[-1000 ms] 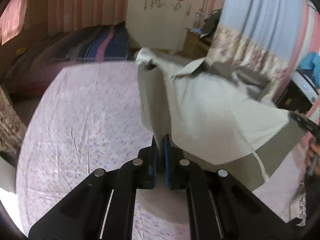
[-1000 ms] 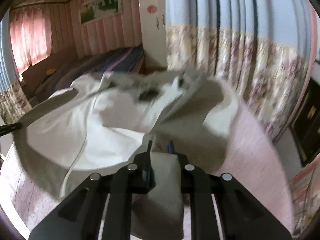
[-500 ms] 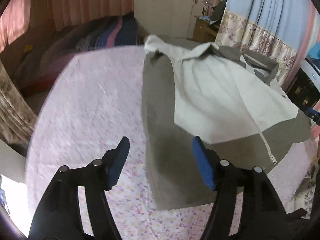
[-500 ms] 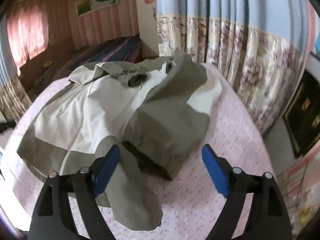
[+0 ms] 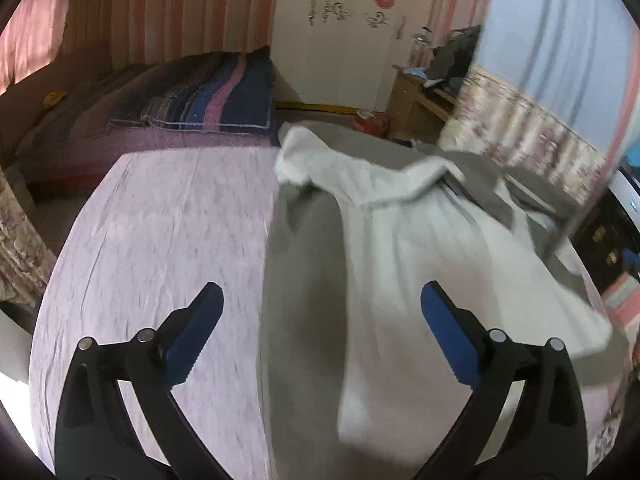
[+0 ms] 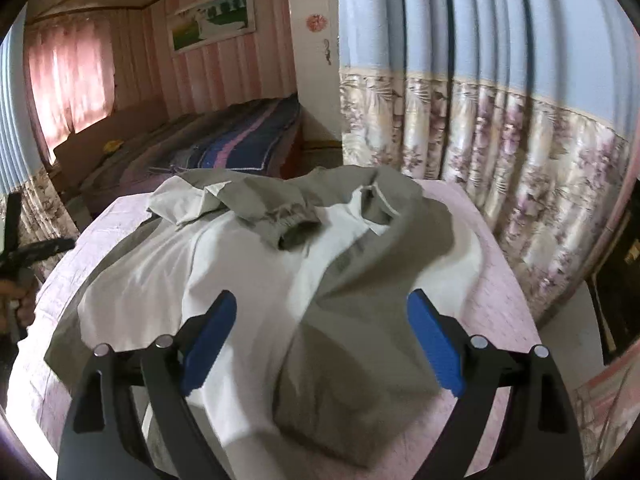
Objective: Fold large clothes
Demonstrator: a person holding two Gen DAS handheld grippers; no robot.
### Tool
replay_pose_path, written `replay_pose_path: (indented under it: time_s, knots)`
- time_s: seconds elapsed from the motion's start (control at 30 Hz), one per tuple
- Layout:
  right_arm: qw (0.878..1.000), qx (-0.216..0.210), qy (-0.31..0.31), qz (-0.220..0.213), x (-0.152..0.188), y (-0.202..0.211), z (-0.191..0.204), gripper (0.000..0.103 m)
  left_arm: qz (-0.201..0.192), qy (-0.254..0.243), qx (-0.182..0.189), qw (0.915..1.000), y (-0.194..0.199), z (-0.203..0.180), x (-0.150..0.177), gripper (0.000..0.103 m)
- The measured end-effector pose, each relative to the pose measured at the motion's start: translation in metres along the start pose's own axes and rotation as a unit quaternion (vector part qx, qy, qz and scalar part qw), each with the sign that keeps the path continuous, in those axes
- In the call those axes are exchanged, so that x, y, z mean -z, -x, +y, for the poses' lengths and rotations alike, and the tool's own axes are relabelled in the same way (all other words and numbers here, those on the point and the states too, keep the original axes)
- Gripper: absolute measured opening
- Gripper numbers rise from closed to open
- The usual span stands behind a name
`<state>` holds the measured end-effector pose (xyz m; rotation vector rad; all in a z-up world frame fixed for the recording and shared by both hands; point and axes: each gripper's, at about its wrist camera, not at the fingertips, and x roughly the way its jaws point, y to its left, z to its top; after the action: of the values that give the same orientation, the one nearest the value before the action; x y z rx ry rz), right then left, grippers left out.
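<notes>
Spread across the pink bed (image 5: pixel 168 216): grey-and-white jacket (image 5: pixel 400 248), long axis running from the collar at upper centre of the left view down to the hem at lower centre. Left gripper (image 5: pixel 320 312) above the jacket's left edge, jaws wide apart, holding nothing. Right gripper (image 6: pixel 322 312) over a grey sleeve (image 6: pixel 360 340) folded across the body at lower centre of its view, jaws likewise apart and empty. Probably nearest for a next grasp: that sleeve. Floral curtain (image 6: pixel 500 152) close at right; striped blanket (image 5: pixel 208 96) beyond; nothing blocking.
</notes>
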<state>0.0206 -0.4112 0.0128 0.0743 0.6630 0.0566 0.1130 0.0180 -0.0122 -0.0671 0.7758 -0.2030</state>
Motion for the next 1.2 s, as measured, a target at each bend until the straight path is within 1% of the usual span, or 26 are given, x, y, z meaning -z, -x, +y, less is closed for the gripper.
replay_pose_path:
  time_s: [0.07, 0.13, 0.2, 0.27, 0.33, 0.4, 0.43, 0.47, 0.53, 0.57, 0.6, 0.63, 0.7, 0.77, 0.8, 0.83, 0.87, 0.9, 0.93, 0.97, 1.03, 1.07, 1.1, 1.2]
  knots:
    - [1.000, -0.004, 0.002, -0.002, -0.011, -0.018, 0.001, 0.088, -0.007, -0.015, -0.021, 0.9996, -0.025, 0.000, -0.020, 0.099]
    - [1.000, 0.012, 0.000, 0.004, -0.022, -0.036, -0.001, 0.088, -0.001, -0.021, -0.041, 0.9989, -0.050, 0.002, -0.033, 0.099]
    - [1.000, 0.009, 0.005, -0.006, -0.035, -0.052, -0.003, 0.088, -0.001, -0.016, -0.048, 0.9987, -0.073, 0.005, -0.045, 0.099]
    - [1.000, 0.017, 0.014, -0.010, -0.049, -0.067, -0.007, 0.088, 0.007, -0.005, -0.050, 0.9987, -0.095, 0.008, -0.056, 0.099]
    - [0.999, 0.032, 0.026, -0.004, -0.067, -0.087, -0.010, 0.088, 0.012, 0.004, -0.057, 0.9983, -0.113, 0.010, -0.069, 0.099]
    - [0.999, 0.026, 0.030, -0.003, -0.083, -0.107, -0.014, 0.088, 0.008, 0.001, -0.064, 0.9979, -0.124, 0.009, -0.079, 0.099]
    - [0.999, 0.030, 0.029, 0.003, -0.093, -0.124, -0.019, 0.088, 0.006, -0.001, -0.068, 0.9977, -0.130, 0.009, -0.085, 0.099]
    - [0.999, 0.033, 0.023, 0.012, -0.099, -0.136, -0.023, 0.088, 0.009, 0.000, -0.068, 0.9977, -0.139, 0.009, -0.092, 0.099]
    - [0.999, 0.025, -0.001, 0.033, -0.108, -0.163, -0.034, 0.088, 0.011, 0.009, -0.059, 0.9981, -0.153, 0.011, -0.102, 0.099]
    - [0.999, 0.024, -0.007, 0.037, -0.111, -0.173, -0.038, 0.088, 0.016, 0.016, -0.061, 0.9979, -0.167, 0.012, -0.109, 0.099]
    - [0.999, 0.032, -0.007, 0.041, -0.111, -0.182, -0.040, 0.088, 0.020, 0.020, -0.062, 0.9977, -0.175, 0.014, -0.112, 0.099]
    - [0.998, 0.044, -0.006, 0.051, -0.111, -0.192, -0.043, 0.088, 0.031, 0.026, -0.060, 0.9974, -0.189, 0.016, -0.116, 0.099]
    - [0.997, 0.037, -0.016, 0.058, -0.109, -0.201, -0.045, 0.088, 0.054, 0.031, -0.062, 0.9961, -0.209, 0.019, -0.119, 0.099]
    - [0.998, 0.032, -0.019, 0.060, -0.109, -0.207, -0.044, 0.088, 0.073, 0.038, -0.054, 0.9952, -0.226, 0.021, -0.119, 0.098]
    - [0.997, 0.034, -0.016, 0.062, -0.108, -0.209, -0.043, 0.088, 0.077, 0.039, -0.049, 0.9951, -0.231, 0.020, -0.119, 0.093]
    - [0.997, 0.036, -0.012, 0.064, -0.109, -0.211, -0.041, 0.088, 0.086, 0.035, -0.033, 0.9951, -0.238, 0.017, -0.118, 0.073]
    - [0.997, 0.034, -0.006, 0.066, -0.109, -0.213, -0.040, 0.088, 0.094, 0.033, -0.028, 0.9946, -0.242, 0.017, -0.117, 0.063]
    - [0.997, 0.035, 0.000, 0.067, -0.110, -0.214, -0.038, 0.088, 0.099, 0.033, -0.035, 0.9939, -0.245, 0.017, -0.116, 0.047]
    - [0.997, 0.038, 0.003, 0.068, -0.110, -0.215, -0.038, 0.088, 0.096, 0.038, -0.035, 0.9941, -0.245, 0.019, -0.115, 0.025]
    - [0.997, 0.039, 0.003, 0.070, -0.111, -0.216, -0.038, 0.088, 0.090, 0.048, -0.028, 0.9944, -0.243, 0.022, -0.115, 0.018]
    - [0.997, 0.037, -0.003, 0.075, -0.112, -0.216, -0.038, 0.088, 0.078, 0.042, -0.043, 0.9952, -0.237, 0.023, -0.114, 0.007]
    - [0.996, 0.038, -0.001, 0.075, -0.113, -0.217, -0.037, 0.088, 0.065, 0.032, -0.059, 0.9956, -0.229, 0.025, -0.113, 0.006]
    - [0.996, 0.038, 0.002, 0.076, -0.113, -0.217, -0.035, 0.088, 0.054, 0.033, -0.068, 0.9957, -0.223, 0.028, -0.114, 0.006]
    - [0.996, 0.036, 0.009, 0.075, -0.114, -0.216, -0.030, 0.088, 0.018, 0.064, -0.086, 0.9941, -0.197, 0.048, -0.117, 0.006]
